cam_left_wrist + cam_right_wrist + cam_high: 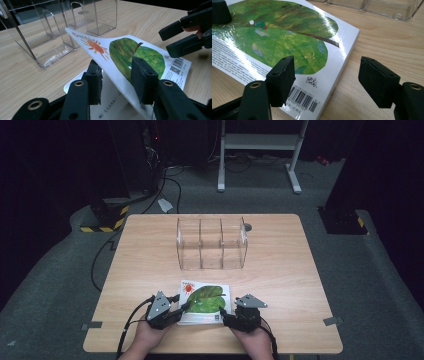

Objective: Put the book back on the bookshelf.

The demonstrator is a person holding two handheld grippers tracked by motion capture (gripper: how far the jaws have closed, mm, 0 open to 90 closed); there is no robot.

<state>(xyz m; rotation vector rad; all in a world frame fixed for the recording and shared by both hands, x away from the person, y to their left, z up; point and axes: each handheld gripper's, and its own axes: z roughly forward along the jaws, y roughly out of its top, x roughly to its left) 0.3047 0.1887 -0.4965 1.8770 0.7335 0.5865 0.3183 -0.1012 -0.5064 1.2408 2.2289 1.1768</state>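
A picture book with a green leaf on its cover lies near the table's front edge. My left gripper is at the book's left side and is shut on the front cover. One jaw is under the cover and one on top. The cover is tilted up off a white page with printed text. My right gripper stands open at the book's near right corner. Its left pad hovers over the barcode; its right pad is over bare wood. The left gripper view also has the right gripper, jaws apart.
A clear plastic organiser with three compartments stands at the table's middle, just beyond the book. A small grey disc lies behind it. The table's front edge is close under my hands. A white stand and cables are on the floor beyond.
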